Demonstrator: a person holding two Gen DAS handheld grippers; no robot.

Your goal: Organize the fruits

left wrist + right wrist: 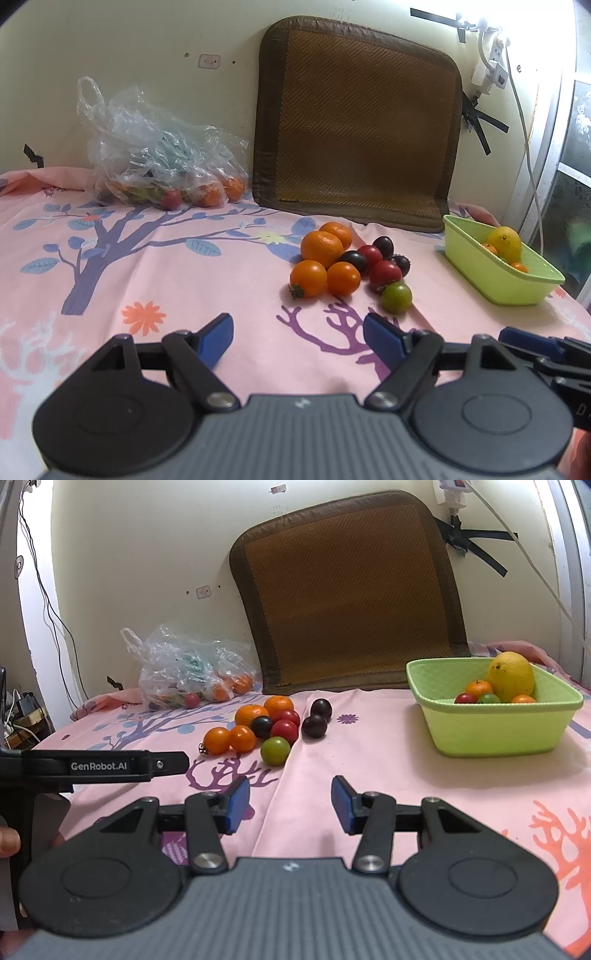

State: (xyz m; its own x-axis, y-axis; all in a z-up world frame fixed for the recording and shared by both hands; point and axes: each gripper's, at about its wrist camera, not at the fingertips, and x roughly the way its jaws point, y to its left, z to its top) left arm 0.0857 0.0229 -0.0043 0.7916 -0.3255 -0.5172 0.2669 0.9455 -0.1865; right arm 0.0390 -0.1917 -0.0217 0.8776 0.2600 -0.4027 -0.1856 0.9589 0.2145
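A pile of loose fruit lies on the pink cloth: mandarins (321, 248), orange tomatoes (308, 278), red tomatoes (385, 273), dark plums (354, 260) and one green tomato (396, 297). The same pile (266, 725) shows in the right wrist view. A light green basket (495, 723) at the right holds a yellow mango (511, 675) and several small fruits. My left gripper (299, 332) is open and empty, just short of the pile. My right gripper (290, 801) is open too, nothing between its fingers, between pile and basket.
A clear plastic bag (155, 155) with more fruit sits at the back left by the wall. A brown woven mat (358, 122) leans on the wall behind the pile. A power strip and cable (491, 62) hang at the right. The bed edge drops off beyond the basket.
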